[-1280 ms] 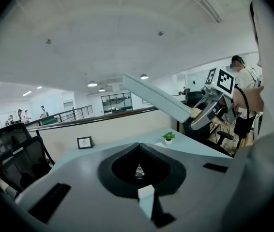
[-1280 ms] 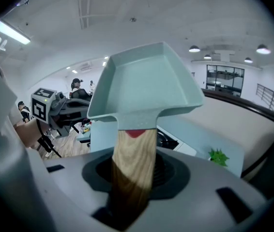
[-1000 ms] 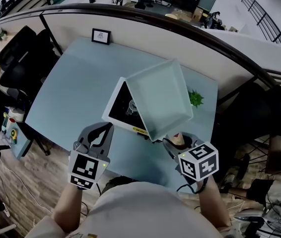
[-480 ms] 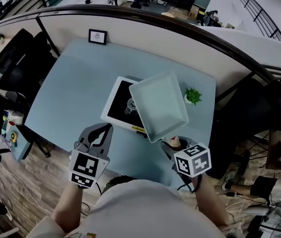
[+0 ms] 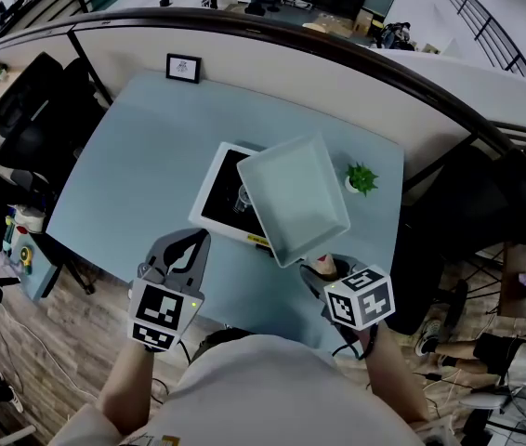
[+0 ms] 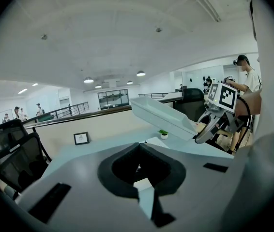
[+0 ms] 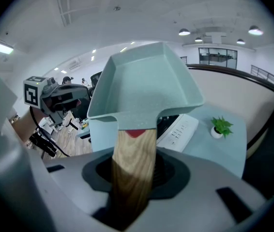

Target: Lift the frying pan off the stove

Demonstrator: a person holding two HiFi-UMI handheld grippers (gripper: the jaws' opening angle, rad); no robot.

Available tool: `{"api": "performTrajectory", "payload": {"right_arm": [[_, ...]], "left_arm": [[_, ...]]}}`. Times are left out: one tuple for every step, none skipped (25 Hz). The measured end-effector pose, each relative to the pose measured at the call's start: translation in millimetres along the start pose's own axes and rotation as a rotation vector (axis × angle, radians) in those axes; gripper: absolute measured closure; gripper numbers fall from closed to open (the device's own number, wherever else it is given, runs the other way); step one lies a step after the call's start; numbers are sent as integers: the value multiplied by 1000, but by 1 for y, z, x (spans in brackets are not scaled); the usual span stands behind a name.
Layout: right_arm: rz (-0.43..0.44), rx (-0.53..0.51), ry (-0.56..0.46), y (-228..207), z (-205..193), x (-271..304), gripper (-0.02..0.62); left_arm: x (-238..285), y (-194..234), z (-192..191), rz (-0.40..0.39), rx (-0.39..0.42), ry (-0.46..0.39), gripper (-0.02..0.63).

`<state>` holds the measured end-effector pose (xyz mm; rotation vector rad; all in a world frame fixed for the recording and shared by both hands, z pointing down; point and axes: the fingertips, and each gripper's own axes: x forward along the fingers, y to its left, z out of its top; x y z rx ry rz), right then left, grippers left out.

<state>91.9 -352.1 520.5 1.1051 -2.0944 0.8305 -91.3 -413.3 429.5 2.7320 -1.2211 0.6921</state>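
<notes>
The pale green square frying pan (image 5: 293,203) hangs in the air above the white stove with a black top (image 5: 218,193), covering the stove's right part. My right gripper (image 5: 323,269) is shut on the pan's wooden handle (image 7: 132,163), near the table's front edge. In the left gripper view the pan (image 6: 163,115) is tilted, clear of the table, with the right gripper (image 6: 209,124) behind it. My left gripper (image 5: 196,242) hovers at the front left of the stove, jaws together with nothing between them.
A small potted plant (image 5: 361,179) stands right of the stove. A framed picture (image 5: 183,67) sits at the far edge of the light blue table (image 5: 133,156). Black office chairs (image 5: 21,110) stand to the left, and a partition wall runs behind the table.
The pan looks smaller than a second ago, having come down a little from the camera, and the right gripper has shifted slightly with it. The left gripper has stayed in place.
</notes>
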Motion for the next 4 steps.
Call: {"api": "performTrajectory", "payload": {"right_arm": [[-1, -1, 0, 0, 0, 0, 451], [-1, -1, 0, 0, -1, -1, 451], [-1, -1, 0, -1, -1, -1, 451], [-1, -1, 0, -1, -1, -1, 451]], "left_arm": [[0, 0, 0, 0, 1, 0, 606], [0, -1, 1, 0, 2, -1, 606], [0, -1, 1, 1, 3, -1, 606], [0, -1, 1, 1, 3, -1, 606]]}}
